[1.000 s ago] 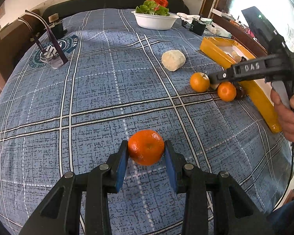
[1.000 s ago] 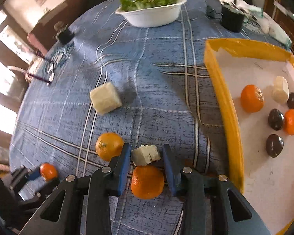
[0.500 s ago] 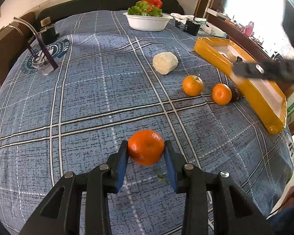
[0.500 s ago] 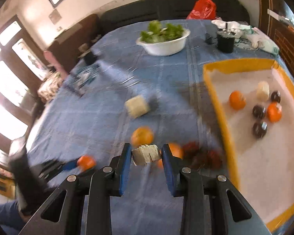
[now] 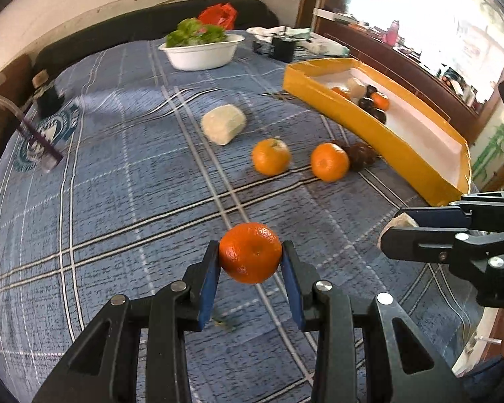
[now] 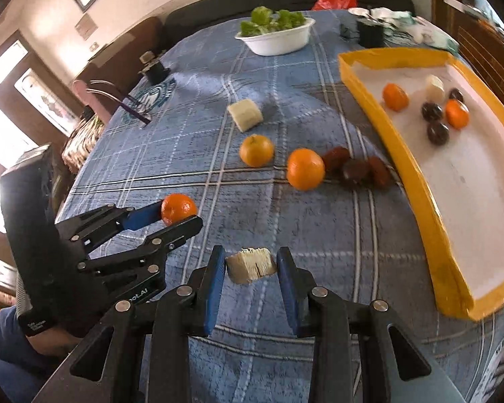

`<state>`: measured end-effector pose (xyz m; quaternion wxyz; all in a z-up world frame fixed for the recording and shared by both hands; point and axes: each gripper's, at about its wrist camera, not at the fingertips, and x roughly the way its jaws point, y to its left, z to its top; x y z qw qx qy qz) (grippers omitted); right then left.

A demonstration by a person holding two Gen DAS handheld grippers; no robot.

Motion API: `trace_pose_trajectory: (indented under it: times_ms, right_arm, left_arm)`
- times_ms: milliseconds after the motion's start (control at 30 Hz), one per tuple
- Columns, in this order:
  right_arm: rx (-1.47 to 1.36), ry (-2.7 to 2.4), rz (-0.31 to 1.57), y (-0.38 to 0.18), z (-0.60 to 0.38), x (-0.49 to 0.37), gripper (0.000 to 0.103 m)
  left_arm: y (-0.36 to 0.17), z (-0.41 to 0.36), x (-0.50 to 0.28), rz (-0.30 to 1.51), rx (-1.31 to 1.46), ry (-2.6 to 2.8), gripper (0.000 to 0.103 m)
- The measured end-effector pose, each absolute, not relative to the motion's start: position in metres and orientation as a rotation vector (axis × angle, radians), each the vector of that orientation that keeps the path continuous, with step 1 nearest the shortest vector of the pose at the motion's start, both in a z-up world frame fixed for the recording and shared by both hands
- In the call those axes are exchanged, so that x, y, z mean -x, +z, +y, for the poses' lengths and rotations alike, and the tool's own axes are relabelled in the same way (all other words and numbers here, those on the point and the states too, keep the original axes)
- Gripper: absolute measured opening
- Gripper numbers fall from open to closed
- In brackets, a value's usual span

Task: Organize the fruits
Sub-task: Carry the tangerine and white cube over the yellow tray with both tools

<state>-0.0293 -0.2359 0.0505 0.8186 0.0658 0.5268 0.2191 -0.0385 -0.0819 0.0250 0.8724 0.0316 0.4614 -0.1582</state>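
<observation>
your left gripper (image 5: 250,262) clamped on orange (image 5: 250,252), held above blue plaid cloth (image 5: 134,174). your right gripper (image 6: 251,270) clamped on pale cut chunk (image 6: 250,265), also off cloth, near yellow tray (image 6: 430,215). on cloth btwn grippers & tray: 2 loose oranges (image 6: 256,150) (image 6: 305,169), dark fruits (image 6: 354,171) touching 2nd one, bigger pale chunk (image 6: 245,115) farther back. tray holds 2 oranges, dark fruits, 1 pale piece. white bowl w/ greens (image 6: 277,33) at far end.
</observation>
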Motion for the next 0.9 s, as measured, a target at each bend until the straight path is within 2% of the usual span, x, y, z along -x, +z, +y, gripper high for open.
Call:
trace_pose_trajectory:
  times_ms: [900]
  right_arm:
    - [-0.236, 0.365, 1.088, 0.066, -0.277, 0.044, 0.034]
  left_arm:
    - [0.043, -0.113, 0.042, 0.903, -0.134, -0.406, 0.035]
